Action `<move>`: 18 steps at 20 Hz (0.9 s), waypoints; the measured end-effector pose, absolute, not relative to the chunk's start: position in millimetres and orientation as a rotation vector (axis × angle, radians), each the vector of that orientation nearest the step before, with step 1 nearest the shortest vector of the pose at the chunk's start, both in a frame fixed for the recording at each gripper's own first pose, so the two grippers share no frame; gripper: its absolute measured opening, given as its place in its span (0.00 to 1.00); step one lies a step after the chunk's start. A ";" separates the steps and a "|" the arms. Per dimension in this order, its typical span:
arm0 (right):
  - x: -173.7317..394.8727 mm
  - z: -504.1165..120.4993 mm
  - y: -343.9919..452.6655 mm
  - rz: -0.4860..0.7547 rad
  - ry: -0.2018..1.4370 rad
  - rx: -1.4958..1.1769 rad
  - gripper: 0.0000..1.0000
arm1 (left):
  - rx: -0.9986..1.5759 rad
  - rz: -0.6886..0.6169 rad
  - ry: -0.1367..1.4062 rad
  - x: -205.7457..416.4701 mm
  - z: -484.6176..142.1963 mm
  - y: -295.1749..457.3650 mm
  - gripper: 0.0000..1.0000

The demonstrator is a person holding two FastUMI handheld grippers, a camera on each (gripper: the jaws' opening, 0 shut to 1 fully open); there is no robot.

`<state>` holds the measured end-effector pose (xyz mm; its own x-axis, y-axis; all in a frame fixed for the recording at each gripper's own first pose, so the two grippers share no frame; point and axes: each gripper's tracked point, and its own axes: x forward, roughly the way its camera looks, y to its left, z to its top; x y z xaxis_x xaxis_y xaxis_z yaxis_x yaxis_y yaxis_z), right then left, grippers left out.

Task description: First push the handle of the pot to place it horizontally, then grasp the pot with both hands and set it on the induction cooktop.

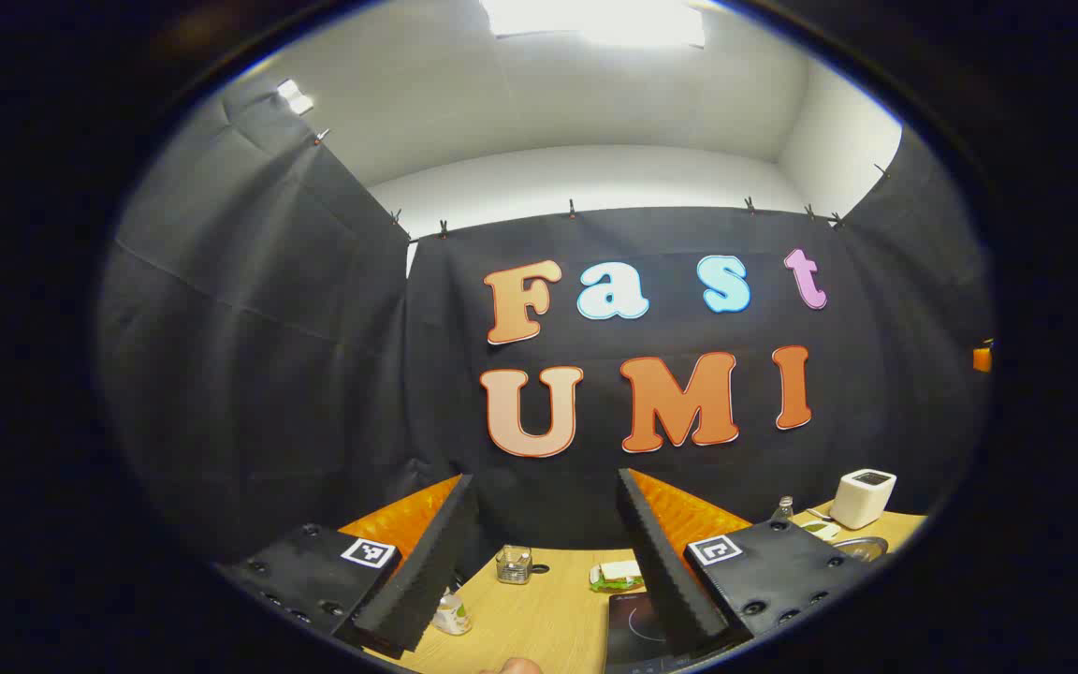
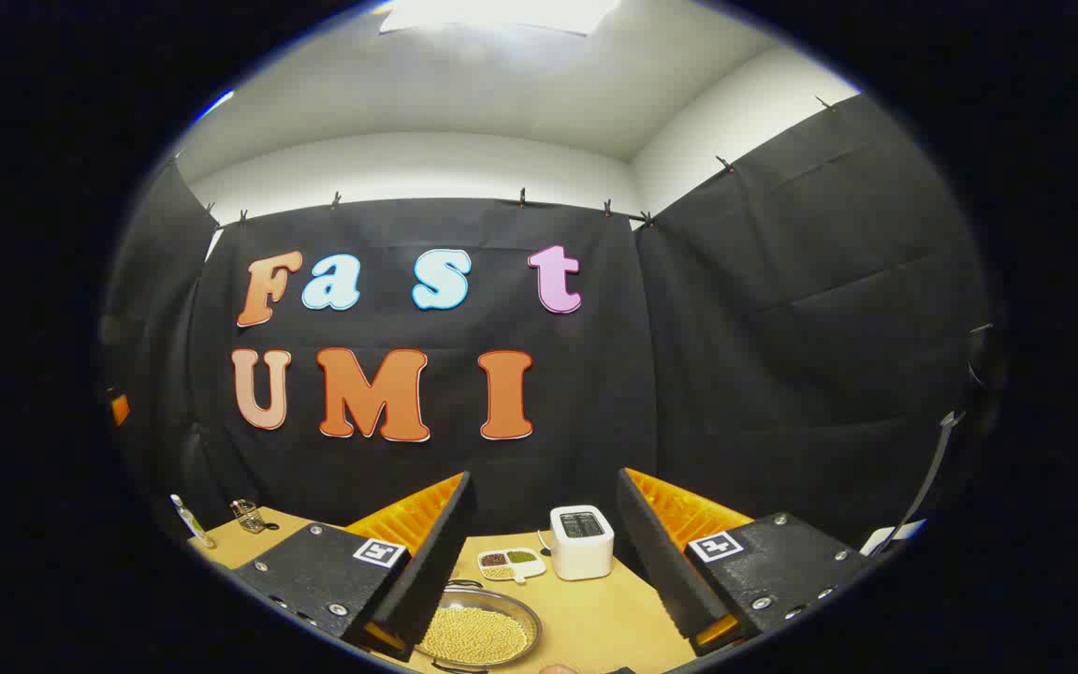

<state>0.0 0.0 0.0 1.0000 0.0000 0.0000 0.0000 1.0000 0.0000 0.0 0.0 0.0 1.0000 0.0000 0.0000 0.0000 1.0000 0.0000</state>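
While both the left gripper [image 1: 539, 552] and the right gripper [image 2: 539, 552] are held apart and empty above the table [image 2: 595, 622], the pot [image 2: 478, 629], filled with grains, is seen low between the right fingers; it is judged heavy and rigid, best taken at opposite rims.
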 end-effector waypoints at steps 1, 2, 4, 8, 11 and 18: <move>0.2 -0.8 1.3 0.001 0.003 -0.002 0.94 | -0.012 -0.013 0.003 5.1 0.4 -3.3 0.99; 1.1 -1.2 0.7 0.003 0.008 -0.003 0.94 | -0.026 -0.026 0.011 8.7 -0.9 -8.3 1.00; 2.6 -1.6 -0.6 0.001 0.016 -0.008 0.94 | -0.035 -0.039 0.021 14.0 -1.7 -13.5 0.99; 7.7 0.0 1.3 0.009 0.028 -0.005 0.94 | -0.032 -0.047 0.023 17.1 -1.9 -18.0 0.98; 12.3 -2.5 9.9 0.026 0.048 0.009 0.94 | -0.035 -0.047 0.030 19.2 -6.9 -19.5 1.00; 16.6 -6.3 21.9 0.056 0.071 -0.032 0.94 | -0.005 -0.016 0.032 20.6 -11.6 -15.0 0.96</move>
<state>16.6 21.9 -6.3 0.9959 0.0551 -0.0720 -0.0574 0.9979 -0.0300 20.6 -15.0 -11.6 0.9994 -0.0161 -0.0320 0.0160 0.9999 -0.0056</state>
